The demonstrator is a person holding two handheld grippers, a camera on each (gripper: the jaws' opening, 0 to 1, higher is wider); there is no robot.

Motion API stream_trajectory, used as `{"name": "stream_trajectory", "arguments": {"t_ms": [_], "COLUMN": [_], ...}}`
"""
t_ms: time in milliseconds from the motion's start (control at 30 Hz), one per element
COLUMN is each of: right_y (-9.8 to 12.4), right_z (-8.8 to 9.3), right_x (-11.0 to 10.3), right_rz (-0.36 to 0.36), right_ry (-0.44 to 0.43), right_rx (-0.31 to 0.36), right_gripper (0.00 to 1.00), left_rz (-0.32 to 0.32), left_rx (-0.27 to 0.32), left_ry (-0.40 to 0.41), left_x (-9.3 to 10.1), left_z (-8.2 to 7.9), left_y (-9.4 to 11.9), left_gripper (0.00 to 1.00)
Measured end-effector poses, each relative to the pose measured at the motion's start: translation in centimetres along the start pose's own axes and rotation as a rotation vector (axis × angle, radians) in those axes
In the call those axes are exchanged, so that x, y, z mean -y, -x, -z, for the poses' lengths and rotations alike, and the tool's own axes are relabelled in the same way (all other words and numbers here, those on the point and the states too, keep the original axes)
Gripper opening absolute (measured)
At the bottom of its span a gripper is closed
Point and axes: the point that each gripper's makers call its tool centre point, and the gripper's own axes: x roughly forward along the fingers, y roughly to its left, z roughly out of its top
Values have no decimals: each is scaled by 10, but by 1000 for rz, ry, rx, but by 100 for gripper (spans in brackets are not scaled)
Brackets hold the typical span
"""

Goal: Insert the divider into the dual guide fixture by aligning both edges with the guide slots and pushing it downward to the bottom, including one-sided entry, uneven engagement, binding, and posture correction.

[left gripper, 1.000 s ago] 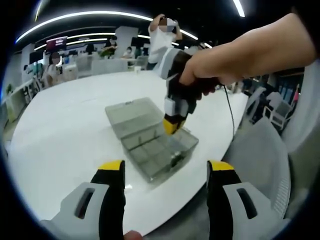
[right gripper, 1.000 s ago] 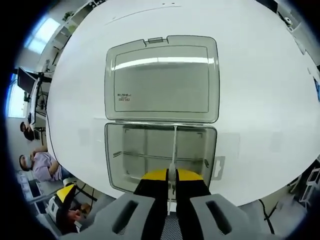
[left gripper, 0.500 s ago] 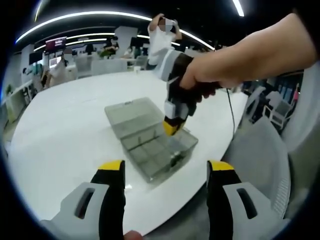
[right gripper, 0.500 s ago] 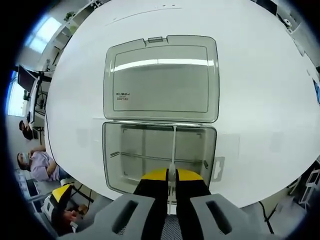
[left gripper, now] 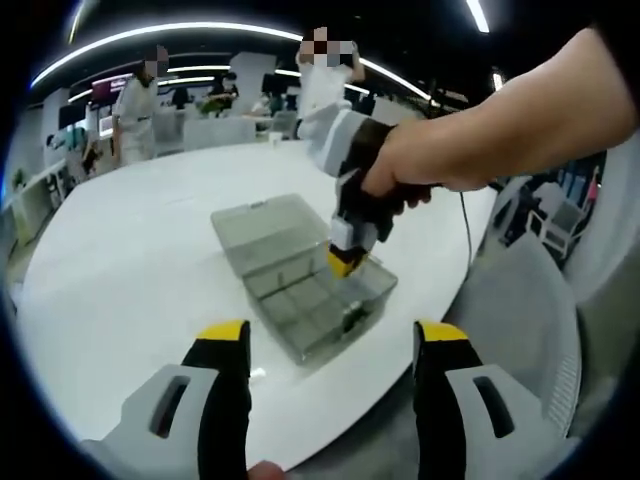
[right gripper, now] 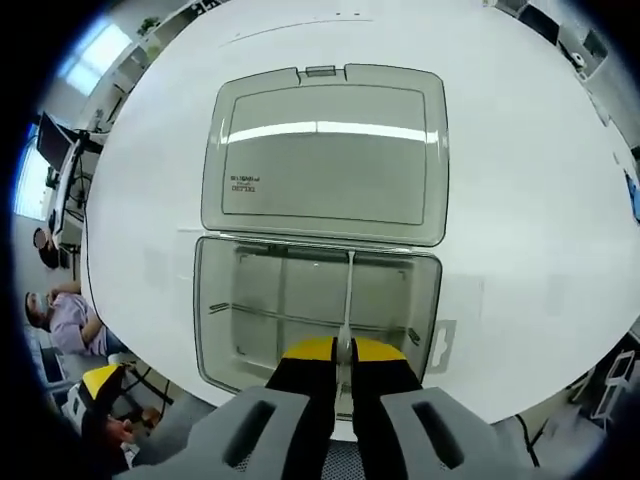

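The right gripper (right gripper: 343,360) is closed, its yellow-tipped jaws pinched on the near end of the divider (right gripper: 348,300), a thin clear strip seen edge-on. From the jaws the divider runs away across the open tray (right gripper: 225,300) of a clear plastic box, reaching toward the tray's far wall. In the left gripper view the same gripper stands over the tray, tips at or just inside the rim; how deep the divider sits cannot be determined.

The left gripper (left gripper: 330,345) is held back over the near edge of the white table (left gripper: 120,260), jaws spread wide and holding nothing. It is well apart from the box.

Beyond the tray the lid (right gripper: 320,150) lies flat, hinged open.

Probable faults from this position:
- One-sided entry. If only the far edge meets its slot, downward force would likely tilt the divider and jam it.
- Binding. Any roll of the right gripper would probably twist the thin strip against the slot walls; continued pushing could bend it.
- Box movement. Nothing restrains the box, so a jammed push could slide it across the smooth table.
- Slip. The narrow grip could let the divider pivot between the jaws.
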Motion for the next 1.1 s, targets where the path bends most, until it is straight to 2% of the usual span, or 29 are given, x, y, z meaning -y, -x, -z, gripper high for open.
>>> {"name": "stream_trajectory", "arguments": {"t_ms": [167, 600, 933, 1100], "right_y": [-7, -8, -2, 5], "right_z": [-1, -1, -5, -9], "right_x": [1, 0, -2, -5], "right_rz": [11, 13, -76, -126], "right_ry": [15, 65, 156, 209], "right_rx": [12, 36, 90, 123], "right_gripper": [0, 0, 2, 8], "left_rz": [-2, -4, -2, 1], "left_rx": [-5, -4, -16, -18], "left_ry": [3, 6, 3, -1], "left_x": [-1, -1, 1, 1], "left_z": [2, 1, 5, 4], "left_y": [1, 1, 3, 2], "left_gripper": [63, 63, 63, 63]}}
